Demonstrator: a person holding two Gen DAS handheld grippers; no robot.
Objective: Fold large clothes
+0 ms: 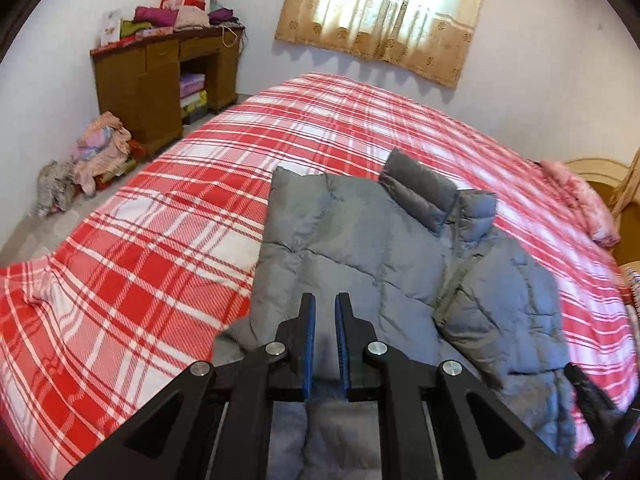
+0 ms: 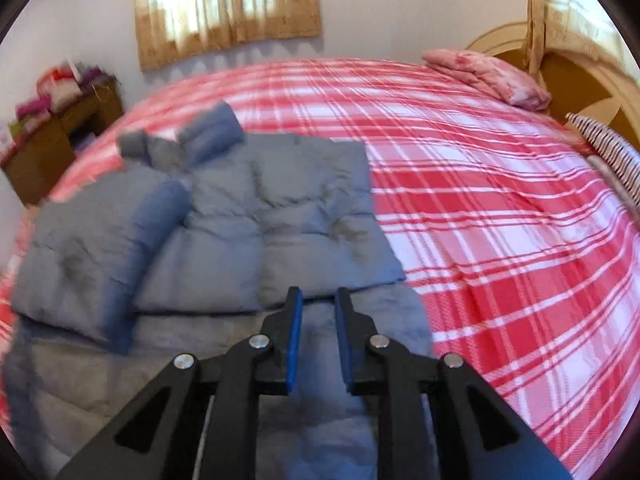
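A grey-blue puffer jacket point(image 1: 360, 248) lies on a bed with a red and white plaid cover point(image 1: 160, 240), collar pointing away from me. Both sides are folded in over its middle. My left gripper point(image 1: 325, 300) hovers over the jacket's near left part, its jaws a narrow gap apart with nothing between them. In the right wrist view the jacket point(image 2: 224, 220) fills the left half. My right gripper point(image 2: 319, 294) is open and empty above the jacket's near right edge. The right gripper's dark tip point(image 1: 588, 392) shows at the left wrist view's right edge.
A wooden desk point(image 1: 160, 80) piled with clothes stands by the far left wall, with a heap of clothes point(image 1: 100, 152) on the floor beside it. A folded pink blanket point(image 2: 488, 76) and a striped pillow point(image 2: 608, 148) lie by the headboard point(image 2: 560, 64). A curtained window point(image 1: 384, 12) is behind the bed.
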